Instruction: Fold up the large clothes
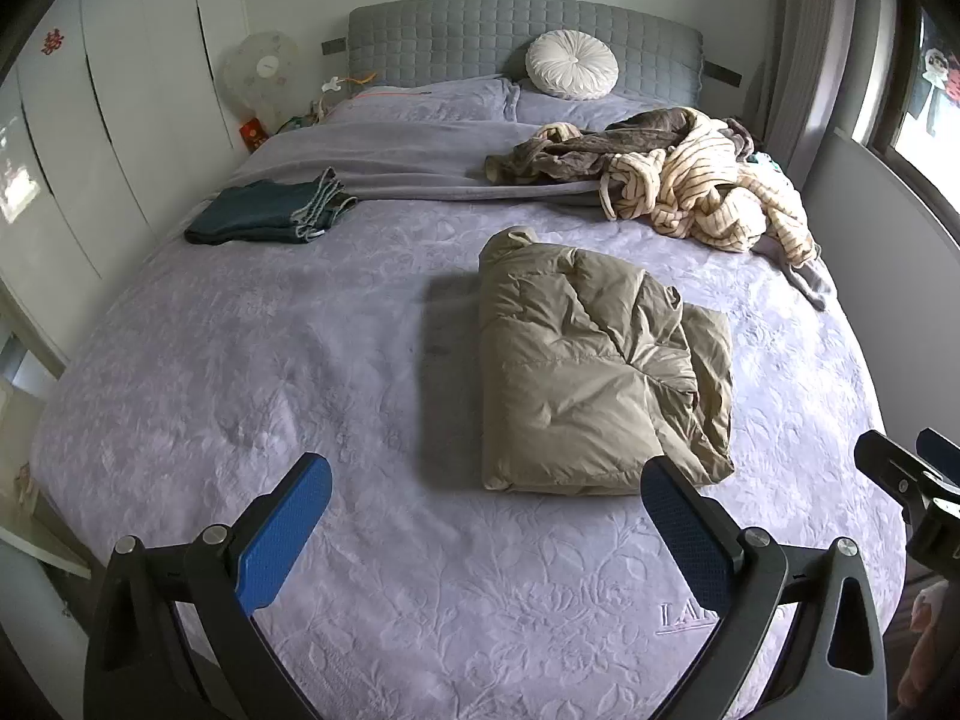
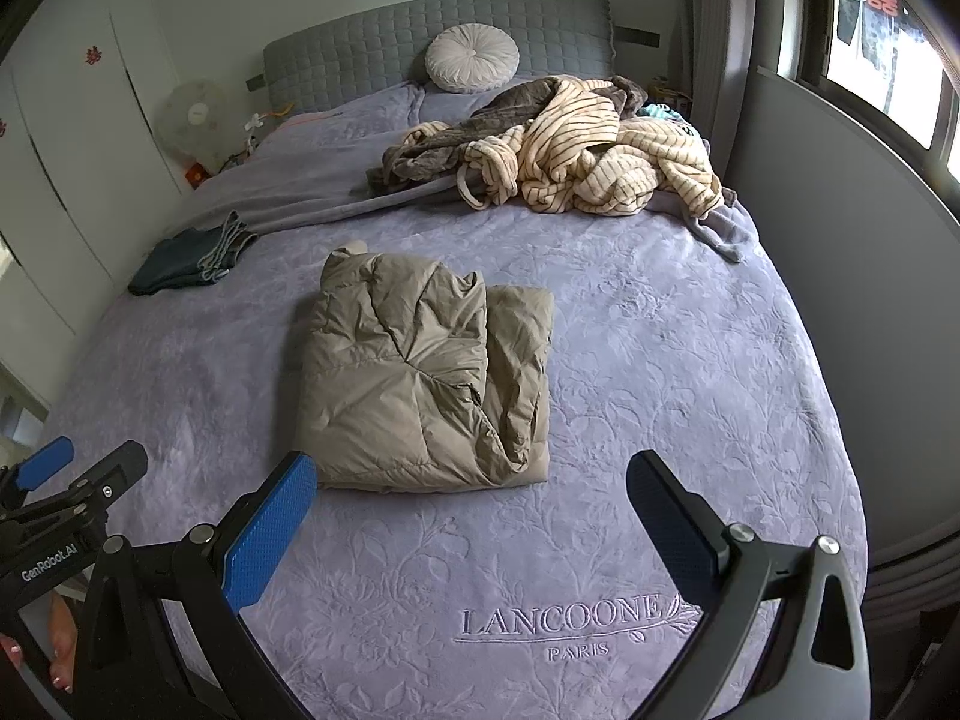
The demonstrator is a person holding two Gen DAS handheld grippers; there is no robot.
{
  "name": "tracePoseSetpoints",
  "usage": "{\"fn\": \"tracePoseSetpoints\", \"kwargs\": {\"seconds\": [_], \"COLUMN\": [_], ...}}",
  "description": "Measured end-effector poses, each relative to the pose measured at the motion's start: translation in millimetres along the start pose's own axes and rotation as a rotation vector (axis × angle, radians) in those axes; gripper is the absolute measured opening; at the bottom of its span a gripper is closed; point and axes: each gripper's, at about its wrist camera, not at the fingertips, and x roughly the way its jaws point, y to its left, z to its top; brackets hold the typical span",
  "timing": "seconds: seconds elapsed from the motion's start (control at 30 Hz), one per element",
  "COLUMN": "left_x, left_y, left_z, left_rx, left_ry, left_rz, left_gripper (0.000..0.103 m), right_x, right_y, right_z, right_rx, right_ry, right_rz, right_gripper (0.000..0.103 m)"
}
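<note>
The puffy khaki jacket (image 1: 600, 366) lies folded into a compact block in the middle of the bed (image 1: 240, 360), and it serves as the landmark for everything else. It looks finished: the sides are tucked in and the bundle sits squarely on the lilac cover, though its top layer is creased and one edge bulges a little. Beyond the jacket and toward the wardrobe side, a dark teal garment (image 1: 264, 216) rests flat and folded as well, so two pieces seem done. Beyond the jacket on the window side, a striped cream robe (image 1: 708, 186) is tangled in a heap with a brown fleece garment (image 1: 576, 150), both plainly unfolded; that pile looks like the work still left. Further back behind the jacket, a round white cushion (image 1: 571, 65) leans against the grey headboard (image 1: 456, 36). The left gripper (image 1: 486, 516) hovers over the cover just in front of the jacket with its blue-padded fingers spread wide and nothing between them. The right gripper (image 2: 471, 516) is likewise held in front of the jacket, fingers wide apart and empty, touching no cloth. My judgement is that the task stands somewhere past the middle, with the next piece to come from the heap.
</note>
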Motion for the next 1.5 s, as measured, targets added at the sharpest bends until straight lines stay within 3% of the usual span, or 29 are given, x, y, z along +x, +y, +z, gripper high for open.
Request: {"fn": "tracePoseSetpoints", "kwargs": {"seconds": [1.5], "left_x": [1.9], "left_y": [-0.2], "left_z": [2.0], "left_rx": [0.000], "left_ry": [0.004], "left_rz": [0.001], "left_gripper": [0.103], "right_x": [3.2], "right_y": [0.2], "right_z": [2.5], "right_rx": [-0.002], "right_ry": [0.002], "right_rz": [-0.002], "right_gripper": [0.103]}}
